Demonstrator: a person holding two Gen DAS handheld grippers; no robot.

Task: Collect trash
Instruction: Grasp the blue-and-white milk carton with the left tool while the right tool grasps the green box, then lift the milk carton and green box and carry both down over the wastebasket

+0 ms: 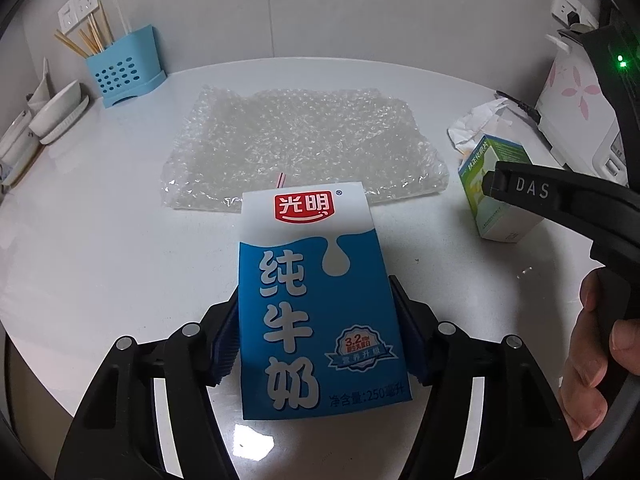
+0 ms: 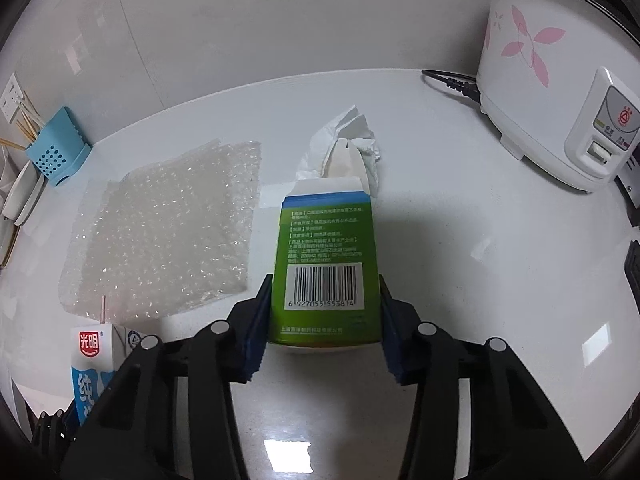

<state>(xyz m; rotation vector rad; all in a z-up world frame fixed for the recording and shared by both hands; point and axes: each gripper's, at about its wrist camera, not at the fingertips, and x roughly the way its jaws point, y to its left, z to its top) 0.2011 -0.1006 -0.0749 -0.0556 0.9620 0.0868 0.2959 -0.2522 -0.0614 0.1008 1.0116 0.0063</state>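
A blue and white milk carton (image 1: 308, 280) with a straw stands on the white counter (image 1: 100, 248), and my left gripper (image 1: 316, 320) is shut on it, one blue pad pressed on each side. The carton also shows at the lower left of the right wrist view (image 2: 90, 360). My right gripper (image 2: 324, 308) is shut on a green box (image 2: 324, 240) with a barcode and an open top flap; in the left wrist view that box (image 1: 500, 208) stands to the right, partly behind a black finger (image 1: 528, 190) of the right gripper. A sheet of bubble wrap (image 1: 300, 140) lies behind the carton. Crumpled white paper (image 2: 352, 140) lies behind the box.
A white rice cooker (image 2: 540, 80) with pink flowers and a black cord (image 2: 452, 80) stands at the back right. At the back left are a blue chopstick holder (image 1: 120, 68) and white dishes (image 1: 60, 112). A person's hand (image 1: 592, 360) grips the right gripper's handle.
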